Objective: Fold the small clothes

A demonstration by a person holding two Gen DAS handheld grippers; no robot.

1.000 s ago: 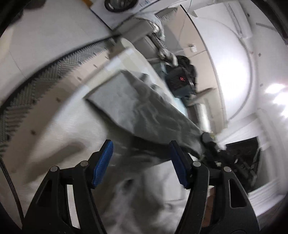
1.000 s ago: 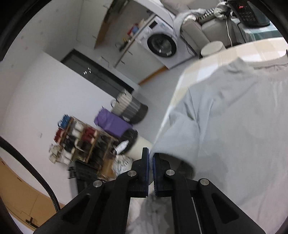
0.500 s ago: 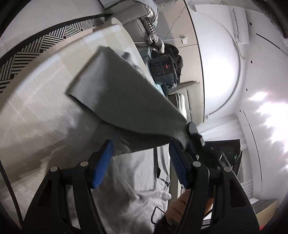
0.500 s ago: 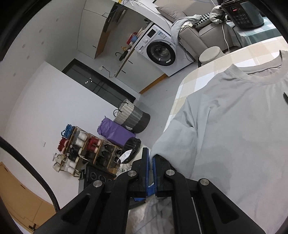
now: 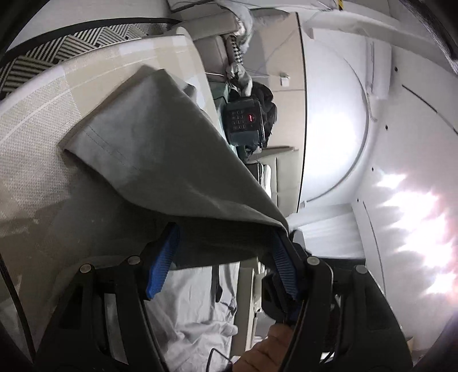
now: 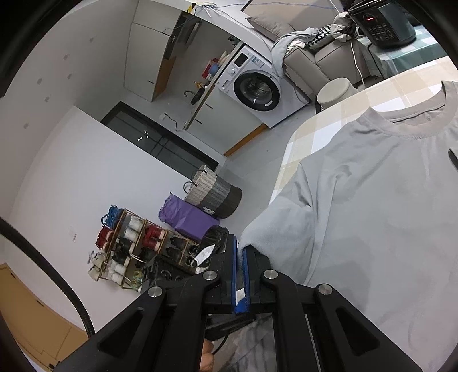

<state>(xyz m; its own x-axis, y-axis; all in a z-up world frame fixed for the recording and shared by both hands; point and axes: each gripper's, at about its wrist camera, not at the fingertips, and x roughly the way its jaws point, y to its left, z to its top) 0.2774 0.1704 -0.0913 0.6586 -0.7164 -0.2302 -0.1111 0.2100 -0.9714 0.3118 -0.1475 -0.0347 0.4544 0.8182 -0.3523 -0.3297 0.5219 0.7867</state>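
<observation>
A light grey T-shirt [image 6: 380, 189] lies front up on the checked table [image 6: 320, 131], collar toward the far edge. My right gripper [image 6: 240, 250] is shut on the edge of its sleeve at the table's left side and holds it lifted. In the left wrist view the lifted grey sleeve [image 5: 160, 154] stretches across the frame, its far corner down on the table [image 5: 37, 137]. My left gripper [image 5: 226, 243] is open, its blue pads on either side of the cloth's lower edge, not closed on it. The shirt body [image 5: 194, 303] lies below.
A dark rice cooker [image 6: 383, 23] stands beyond the table's far edge, with a sofa [image 6: 312, 60] and round stool [image 6: 335, 91] behind. A washing machine [image 6: 257, 88], woven basket [image 6: 214, 194], purple bag [image 6: 186, 217] and shoe rack [image 6: 137, 246] stand on the floor left.
The right gripper has raised the sleeve higher and carried it over the shirt. The left gripper has moved in under the lifted cloth, still open.
</observation>
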